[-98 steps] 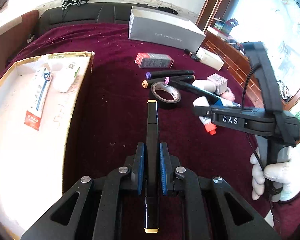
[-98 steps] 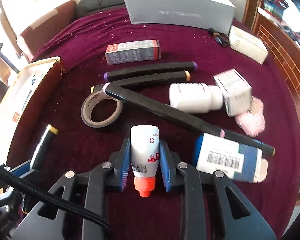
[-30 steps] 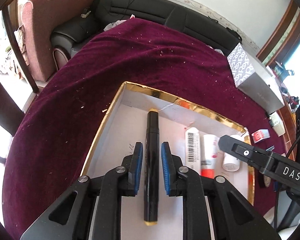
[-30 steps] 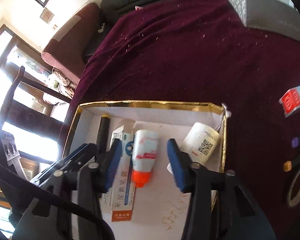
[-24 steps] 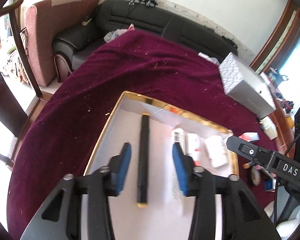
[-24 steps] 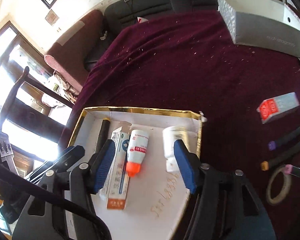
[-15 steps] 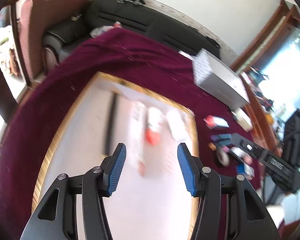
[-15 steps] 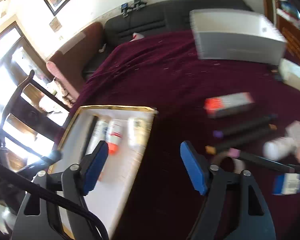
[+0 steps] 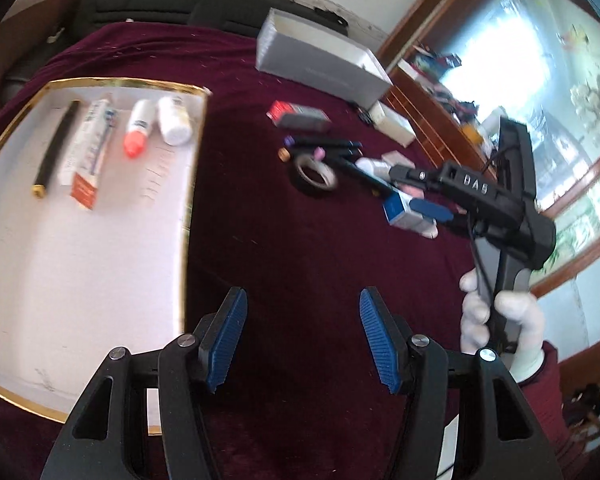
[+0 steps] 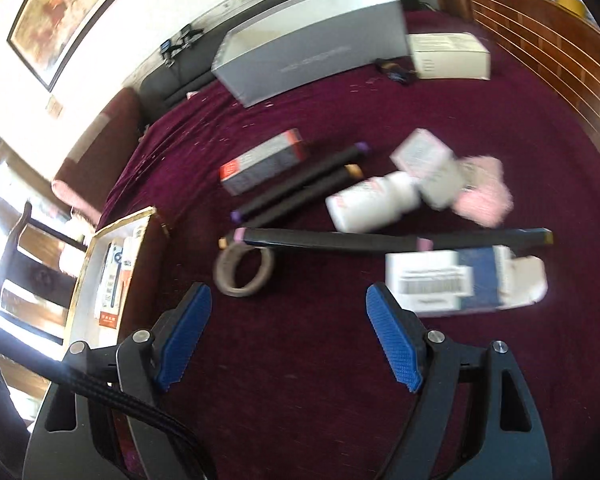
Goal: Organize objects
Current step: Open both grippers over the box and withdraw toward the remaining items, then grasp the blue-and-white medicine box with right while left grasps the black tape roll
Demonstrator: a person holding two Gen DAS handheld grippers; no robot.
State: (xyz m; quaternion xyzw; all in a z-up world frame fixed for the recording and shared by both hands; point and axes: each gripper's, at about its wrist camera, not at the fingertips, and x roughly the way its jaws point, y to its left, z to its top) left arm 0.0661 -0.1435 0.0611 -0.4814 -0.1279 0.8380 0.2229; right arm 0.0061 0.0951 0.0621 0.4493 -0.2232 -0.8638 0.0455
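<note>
The gold-rimmed white tray (image 9: pixel 80 260) lies at the left and holds a black marker (image 9: pixel 54 146), a toothpaste box (image 9: pixel 88 152), an orange-capped bottle (image 9: pixel 138 128) and a white bottle (image 9: pixel 174 120). My left gripper (image 9: pixel 302 296) hovers over bare maroon cloth beside the tray's right rim, jaws opening, nothing between them. My right gripper (image 10: pixel 289 290) is open and empty above the loose pile: tape roll (image 10: pixel 242 272), two black markers (image 10: pixel 300 186), a long black pen (image 10: pixel 380 242), a white bottle (image 10: pixel 374 200) and a blue-white box (image 10: pixel 460 280).
A red-grey box (image 10: pixel 264 164), a small pale box (image 10: pixel 424 160) and a pink puff (image 10: pixel 484 196) lie in the pile. A large grey box (image 10: pixel 312 56) and a white carton (image 10: pixel 448 56) stand at the back. A gloved hand (image 9: pixel 496 320) grips the right handle.
Both grippers let go of the marker and the orange-capped bottle inside the tray, opened wide, and swung right, away from the tray toward the loose pile.
</note>
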